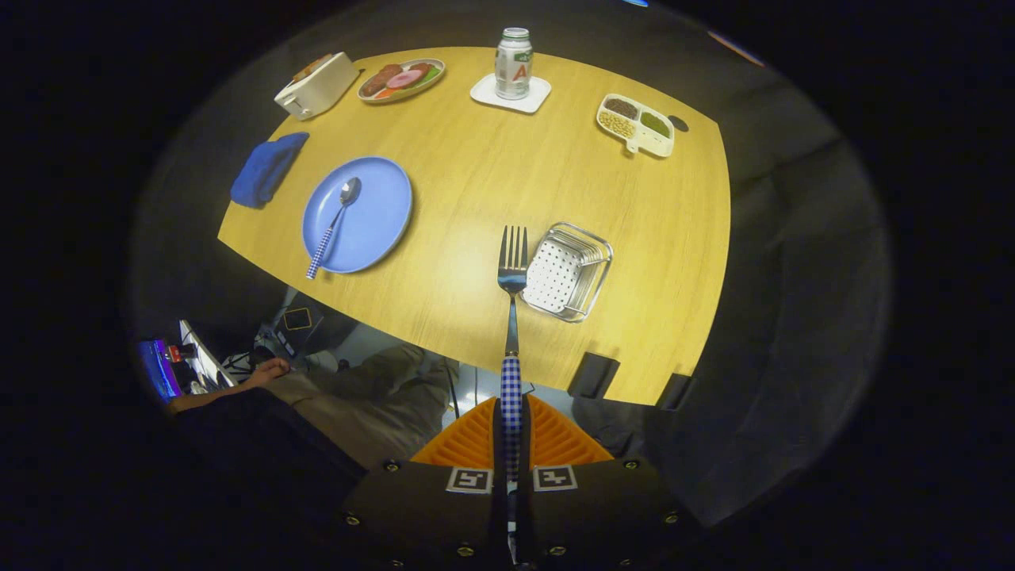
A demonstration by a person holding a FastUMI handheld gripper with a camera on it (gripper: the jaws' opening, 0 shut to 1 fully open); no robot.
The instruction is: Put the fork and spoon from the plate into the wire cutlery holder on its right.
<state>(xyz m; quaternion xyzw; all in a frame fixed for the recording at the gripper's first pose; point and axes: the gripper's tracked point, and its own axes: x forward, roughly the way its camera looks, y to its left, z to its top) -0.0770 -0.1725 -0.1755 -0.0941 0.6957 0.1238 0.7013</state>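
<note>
The spoon (334, 224) lies on the blue plate (373, 218), far left of the claw (511, 432). The claw is closed on the checked handle of the fork (512, 301), high above the desk (476, 174). The tines seem level with the left rim of the wire cutlery holder (568, 271). Released here, the fork can probably miss the holder or bounce off its rim.

Wooden table in a dim booth

The light wood table (476, 182) is brightly lit from above; dark walls (801, 262) surround it, and 2 dark clamps (593, 374) grip its near edge above a pale floor (484, 381).
</note>
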